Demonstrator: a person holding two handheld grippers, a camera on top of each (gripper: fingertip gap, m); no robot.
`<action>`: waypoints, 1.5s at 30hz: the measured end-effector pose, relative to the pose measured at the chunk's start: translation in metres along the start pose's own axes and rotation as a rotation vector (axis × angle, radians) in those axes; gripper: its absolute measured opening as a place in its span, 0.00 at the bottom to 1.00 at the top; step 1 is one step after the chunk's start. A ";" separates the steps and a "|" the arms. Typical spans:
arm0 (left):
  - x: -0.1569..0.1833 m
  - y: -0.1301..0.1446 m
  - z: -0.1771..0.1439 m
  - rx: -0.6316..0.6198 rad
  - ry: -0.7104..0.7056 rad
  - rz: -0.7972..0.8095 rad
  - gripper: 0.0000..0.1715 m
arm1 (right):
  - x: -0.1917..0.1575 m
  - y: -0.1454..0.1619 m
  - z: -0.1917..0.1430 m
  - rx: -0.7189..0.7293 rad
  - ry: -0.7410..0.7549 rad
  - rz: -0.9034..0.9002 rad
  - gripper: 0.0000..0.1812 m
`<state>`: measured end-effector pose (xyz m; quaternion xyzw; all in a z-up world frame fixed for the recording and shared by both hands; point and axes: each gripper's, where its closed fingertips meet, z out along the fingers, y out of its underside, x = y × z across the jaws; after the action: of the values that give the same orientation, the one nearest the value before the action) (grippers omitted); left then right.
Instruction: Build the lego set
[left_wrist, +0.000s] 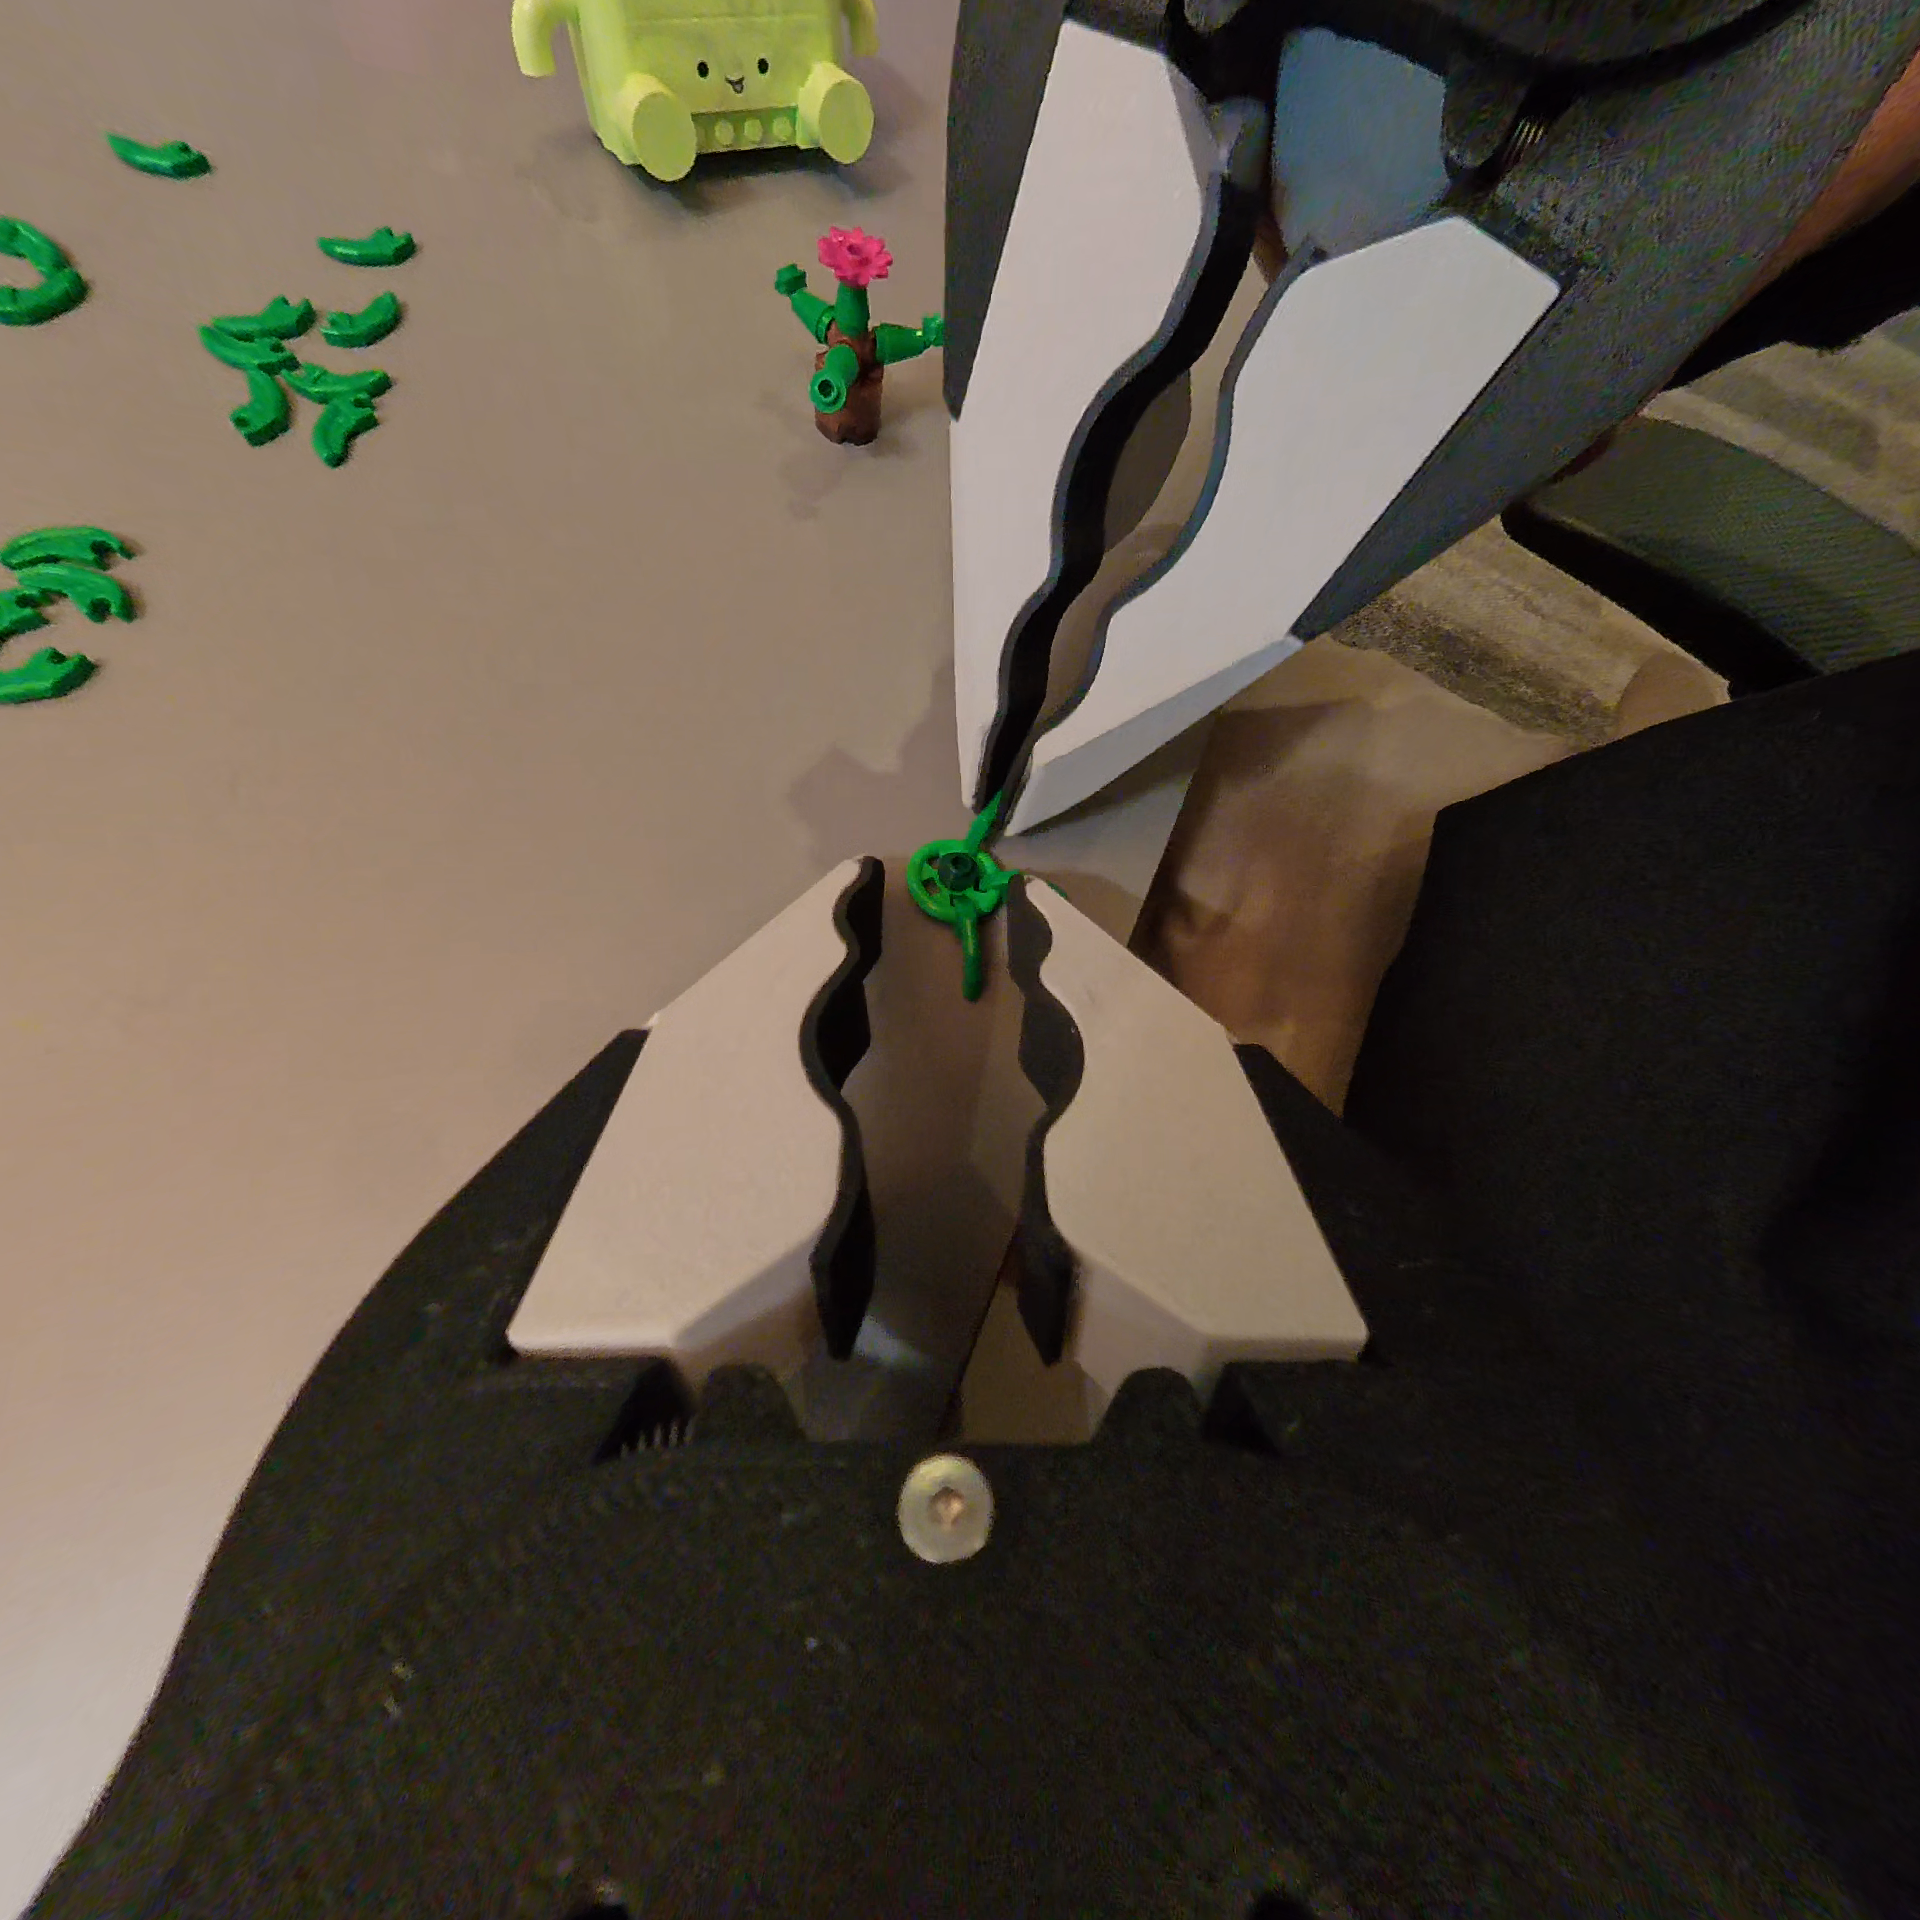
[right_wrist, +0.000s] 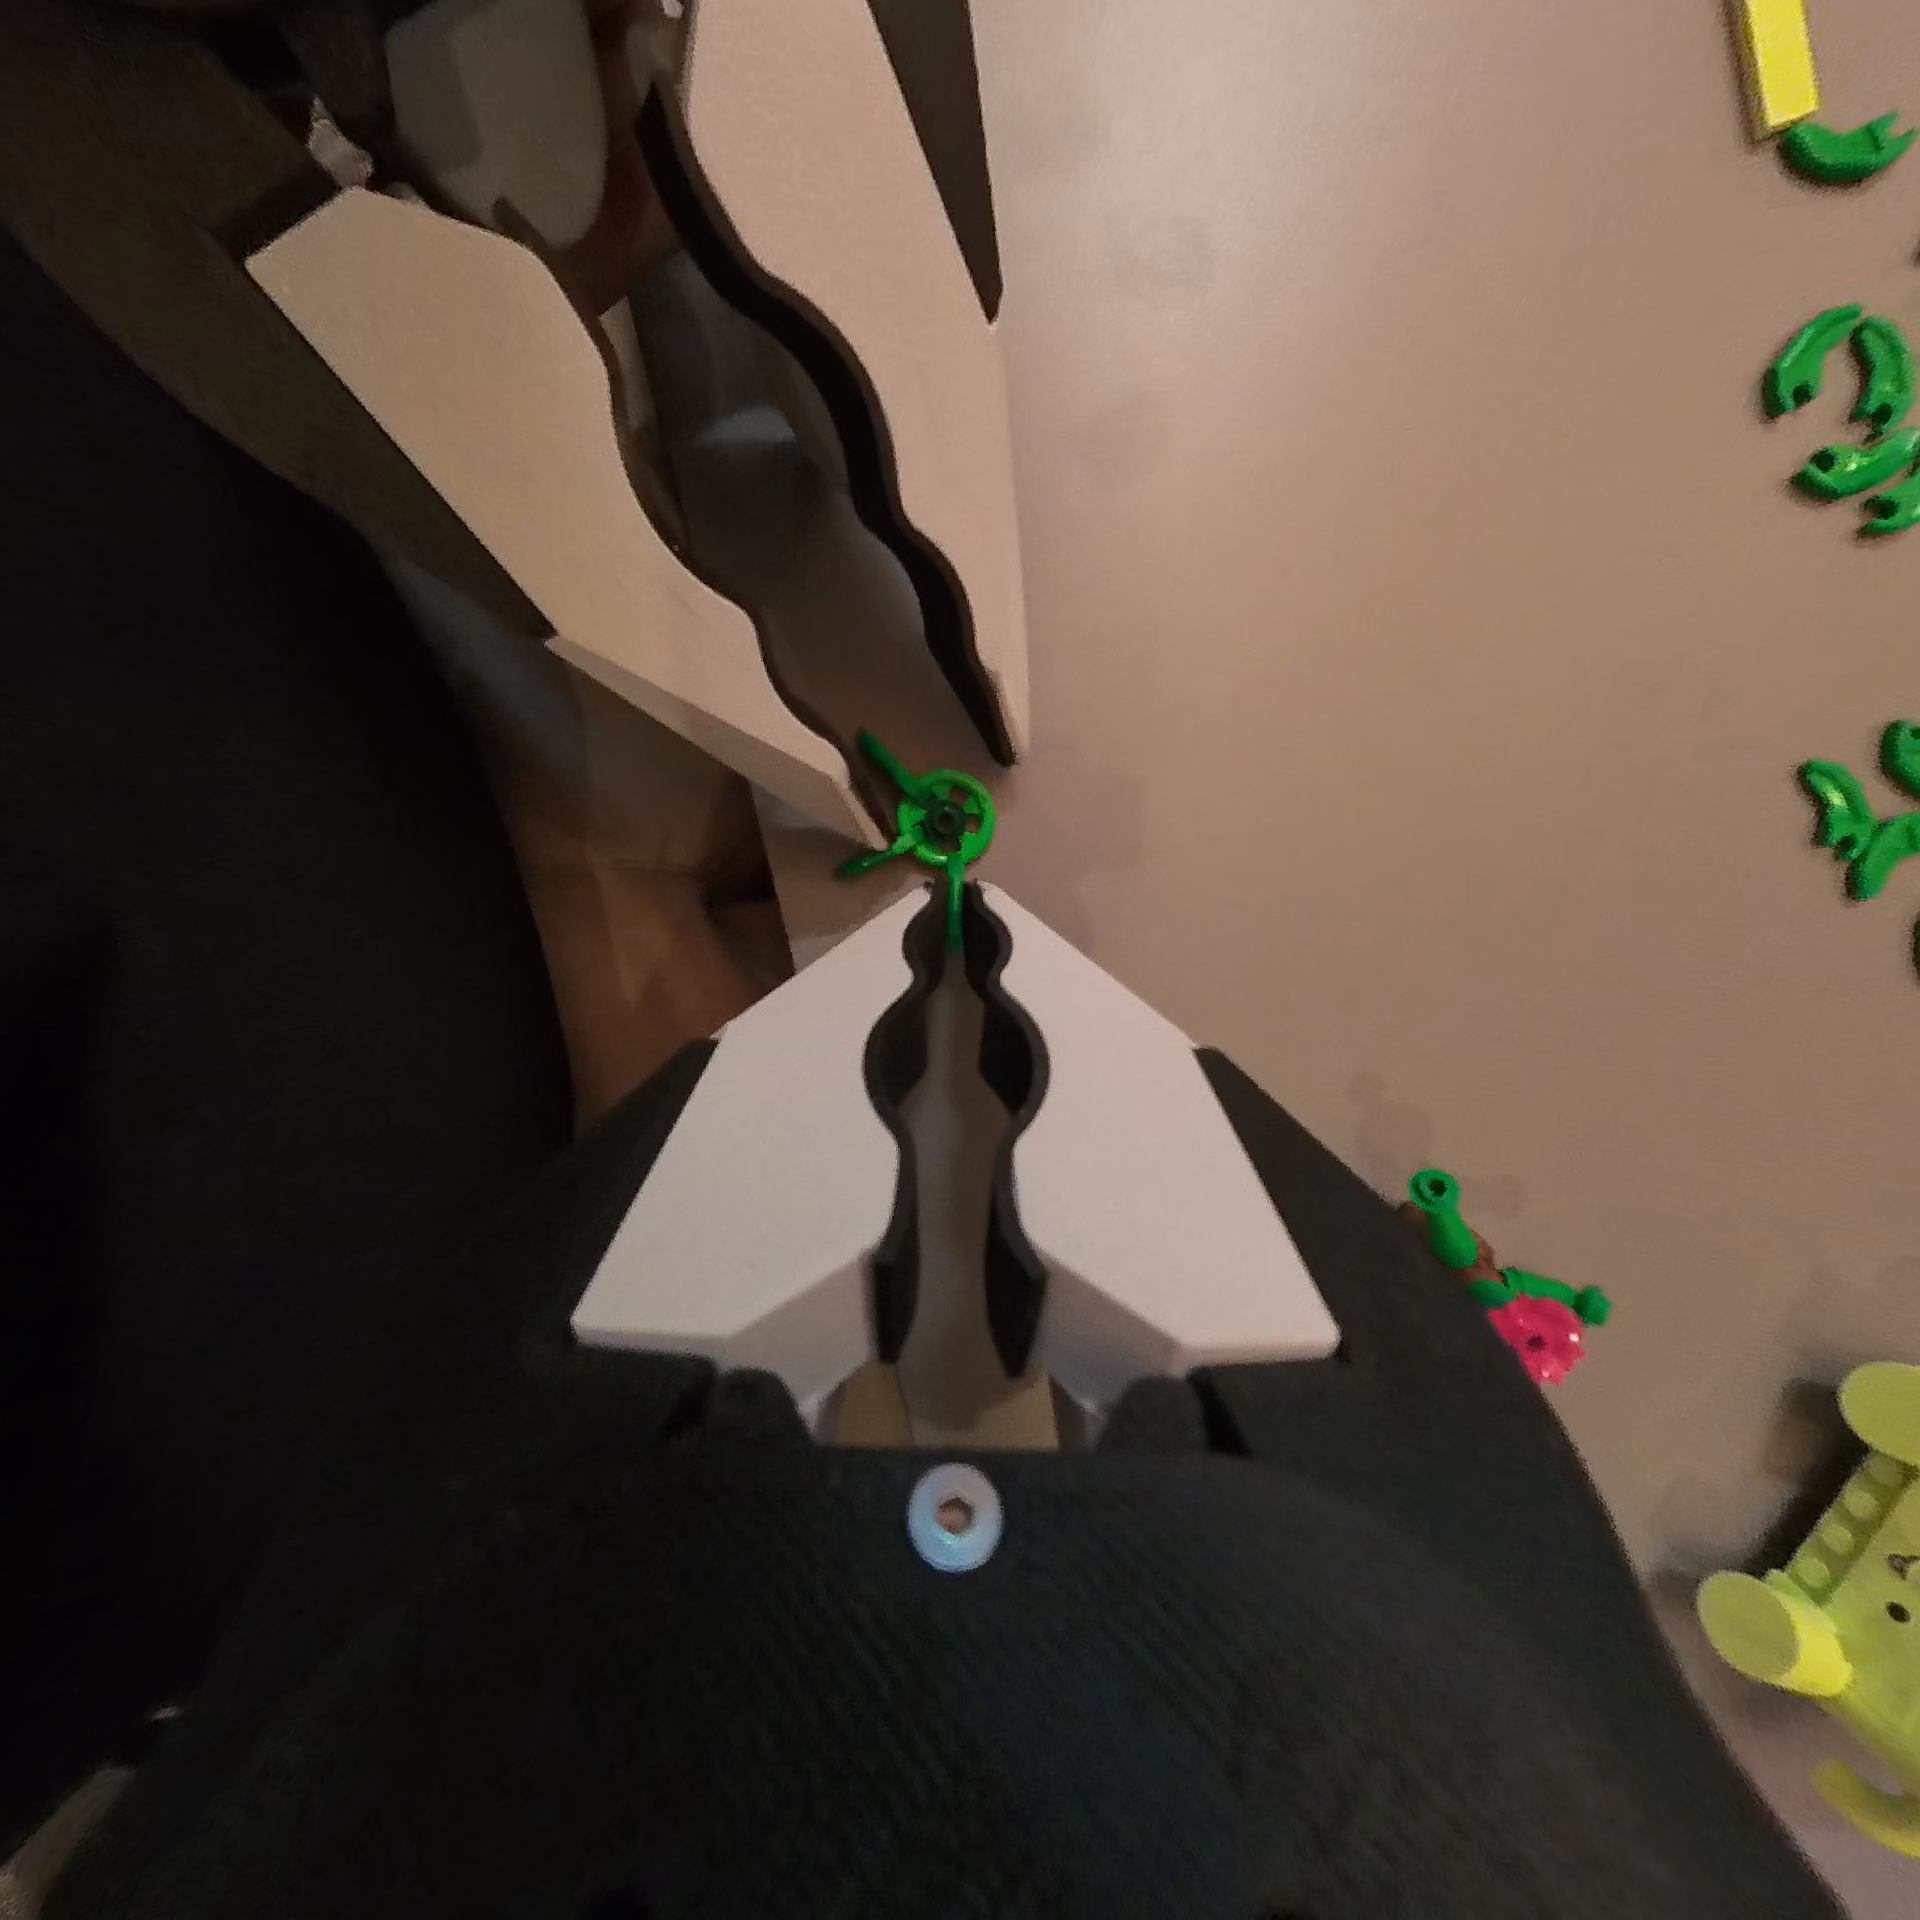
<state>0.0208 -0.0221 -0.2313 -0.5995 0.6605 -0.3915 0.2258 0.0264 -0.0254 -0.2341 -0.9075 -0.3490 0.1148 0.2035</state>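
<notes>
Green ring piece (left_wrist: 954, 883) with three stems, held mid-air.

Dim, warm; fisheye edges, rt blurrier.

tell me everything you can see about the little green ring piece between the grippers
The ring piece is small, glossy green plastic: a spoked ring with a dark hub and three thin stems sticking outward. It hangs in the air near the table edge. The right gripper is shut on one stem; the left gripper has its fingers around the ring, one stem lying between them.
</notes>
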 end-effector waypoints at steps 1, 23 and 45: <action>0.000 0.000 0.000 0.001 0.000 -0.001 0.13 | 0.000 -0.001 0.000 0.001 -0.003 -0.003 0.01; 0.000 0.001 0.001 -0.012 0.017 -0.018 0.02 | 0.001 -0.001 0.003 -0.211 -0.035 -0.046 0.00; -0.001 0.003 0.000 -0.013 -0.006 -0.024 0.03 | 0.000 0.002 0.006 -0.380 -0.029 0.067 0.00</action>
<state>0.0197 -0.0209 -0.2341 -0.6099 0.6553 -0.3880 0.2191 0.0251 -0.0254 -0.2406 -0.9391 -0.3367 0.0665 0.0194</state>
